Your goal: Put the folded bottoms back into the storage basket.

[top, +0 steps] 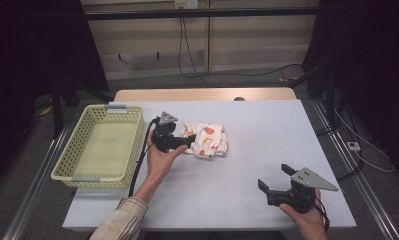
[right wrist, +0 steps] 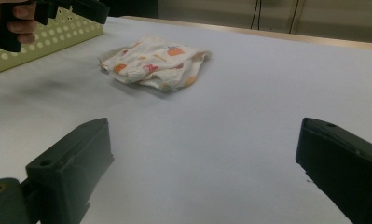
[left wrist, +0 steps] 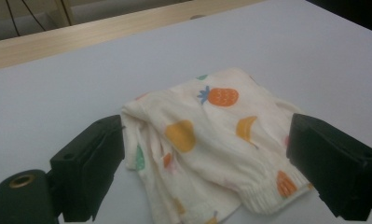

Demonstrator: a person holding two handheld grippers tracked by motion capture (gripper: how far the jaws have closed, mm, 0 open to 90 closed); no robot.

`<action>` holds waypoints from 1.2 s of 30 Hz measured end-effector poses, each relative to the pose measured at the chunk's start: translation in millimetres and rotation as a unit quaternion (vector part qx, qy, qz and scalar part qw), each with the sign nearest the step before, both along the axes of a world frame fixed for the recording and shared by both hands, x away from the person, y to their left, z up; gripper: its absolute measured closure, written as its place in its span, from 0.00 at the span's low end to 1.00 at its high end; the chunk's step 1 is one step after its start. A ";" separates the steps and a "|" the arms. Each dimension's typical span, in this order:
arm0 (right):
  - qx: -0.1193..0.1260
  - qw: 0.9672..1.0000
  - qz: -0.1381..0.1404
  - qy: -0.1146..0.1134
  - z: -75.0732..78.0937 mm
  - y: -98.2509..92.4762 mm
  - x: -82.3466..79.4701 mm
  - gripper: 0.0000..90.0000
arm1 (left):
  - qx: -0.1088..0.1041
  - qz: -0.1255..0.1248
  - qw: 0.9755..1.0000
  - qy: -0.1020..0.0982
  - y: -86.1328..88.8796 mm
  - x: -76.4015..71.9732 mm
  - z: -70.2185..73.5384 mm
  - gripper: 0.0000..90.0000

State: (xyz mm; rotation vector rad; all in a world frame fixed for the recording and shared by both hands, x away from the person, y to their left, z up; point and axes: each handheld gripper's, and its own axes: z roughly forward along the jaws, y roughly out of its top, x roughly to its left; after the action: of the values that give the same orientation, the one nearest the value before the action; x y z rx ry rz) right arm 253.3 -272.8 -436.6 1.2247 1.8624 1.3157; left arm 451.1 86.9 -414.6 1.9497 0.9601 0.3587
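left gripper [top: 189, 142] sits right at the near-left edge of the folded cream cloth with orange, yellow and green fruit prints [top: 206, 140], there on the white table top [top: 267, 135]. from the left gripper view, the two black jaws stand wide apart, one on each side of that fruit-print cloth [left wrist: 207, 140]; the left jaw is just beside its folded edge and the right jaw is close to the gathered hem, with no squeeze showing on the fabric. the cloth lies flat in the middle of the table, a little left of centre, just right of the pale yellow-green perforated plastic basket [top: 103, 145], apart from it. over at the near right corner, the right gripper [top: 278, 178] is held low above bare table, jaws spread wide with nothing between them. from the right gripper view the cloth [right wrist: 155, 60] lies well ahead, with the basket [right wrist: 44, 44] off to its left.
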 end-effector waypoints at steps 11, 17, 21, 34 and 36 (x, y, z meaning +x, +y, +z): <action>0.000 1.000 0.000 0.002 -0.2 0.4 0.0 0.04 | 0.001 0.020 0.999 0.037 -6.0 21.5 -18.7 0.15; 0.000 1.000 -0.001 0.002 -0.4 0.3 0.0 0.04 | 0.016 0.035 0.998 0.040 -8.4 27.9 -23.4 0.23; 0.000 1.000 -0.004 0.003 -0.6 0.0 0.2 0.04 | 0.022 0.041 0.998 0.049 -7.7 31.0 -27.0 0.31; 0.000 1.000 -0.002 0.004 -0.9 0.2 0.6 0.04 | 0.036 0.047 0.996 0.069 -13.8 38.0 -43.5 0.35; 0.000 1.000 -0.002 0.005 -0.8 0.4 0.3 0.04 | 0.026 0.051 0.995 0.086 -12.3 41.1 -48.2 0.33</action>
State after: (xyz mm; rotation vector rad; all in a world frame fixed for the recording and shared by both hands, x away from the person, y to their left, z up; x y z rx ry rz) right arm 253.7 -272.4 -437.3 1.2360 1.8671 1.3091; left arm 492.2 74.6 -462.8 2.0082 1.1758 0.2800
